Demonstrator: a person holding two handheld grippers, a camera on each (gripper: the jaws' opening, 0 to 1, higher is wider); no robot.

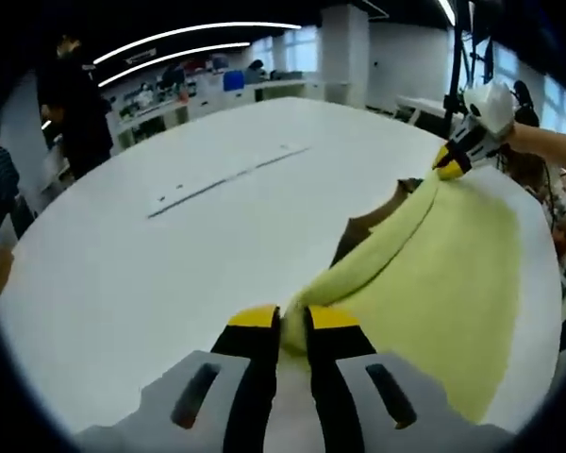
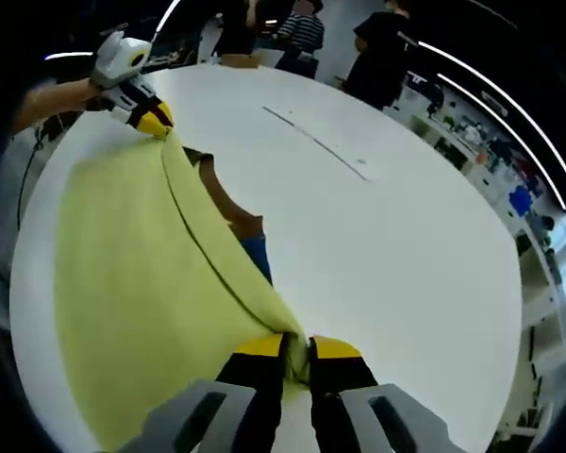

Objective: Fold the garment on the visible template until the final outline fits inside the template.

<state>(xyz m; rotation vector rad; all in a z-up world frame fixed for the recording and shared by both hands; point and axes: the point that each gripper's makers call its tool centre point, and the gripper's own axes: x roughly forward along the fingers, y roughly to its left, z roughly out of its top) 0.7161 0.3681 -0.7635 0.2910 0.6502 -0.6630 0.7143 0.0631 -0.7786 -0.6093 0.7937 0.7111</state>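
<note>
Garment (image 1: pixel 434 283): yellow, lifted off white table (image 1: pixel 170 255).
Left gripper (image 1: pixel 293 326): clenched on one edge.
Right gripper (image 2: pixel 297 351): clenched on the other.

template hidden under yellow garment (image 2: pixel 141 283), garment edge buried between jaws

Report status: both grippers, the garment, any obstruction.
Left gripper shut on pale yellow fabric garment; right gripper shut on it too. Garment stretched between them over white table. Brown and blue piece at its edge; nothing blocking.

Bright overhead strip lights (image 1: pixel 198 33); strong fisheye edge distortion.
</note>
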